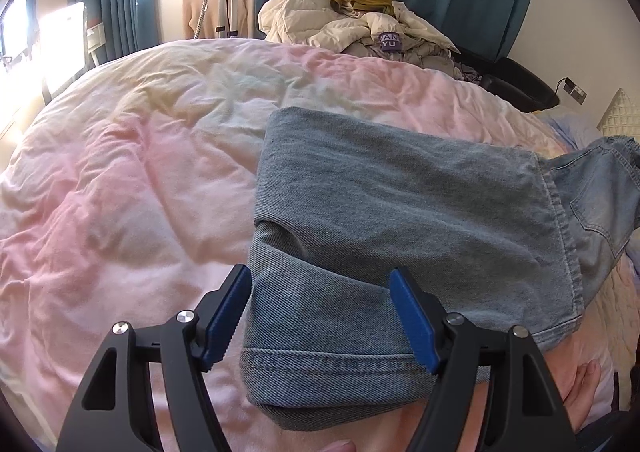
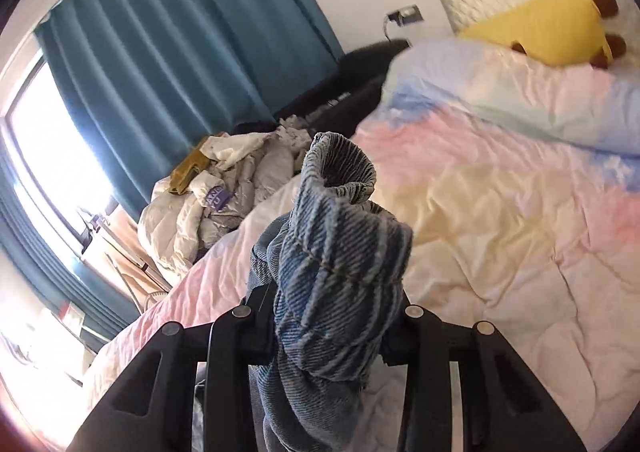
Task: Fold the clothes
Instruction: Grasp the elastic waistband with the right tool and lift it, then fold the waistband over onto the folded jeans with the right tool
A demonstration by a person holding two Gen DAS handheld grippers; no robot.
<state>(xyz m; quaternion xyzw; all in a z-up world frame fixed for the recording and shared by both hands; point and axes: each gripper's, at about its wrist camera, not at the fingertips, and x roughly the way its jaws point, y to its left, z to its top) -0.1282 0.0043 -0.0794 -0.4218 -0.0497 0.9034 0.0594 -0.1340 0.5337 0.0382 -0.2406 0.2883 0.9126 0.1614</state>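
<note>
The jeans lie partly folded on the pink duvet, legs doubled back toward the waistband end at the right, while the left gripper hovers with its blue pads spread wide on either side of the hem fold, gripping nothing. The right gripper pinches a bunched wad of denim tightly and holds it raised above the bed. To fold well, the person should likely carry that raised end squarely over the flat stack, keep the edges aligned, and let the left gripper pin the fold so nothing slides.
</note>
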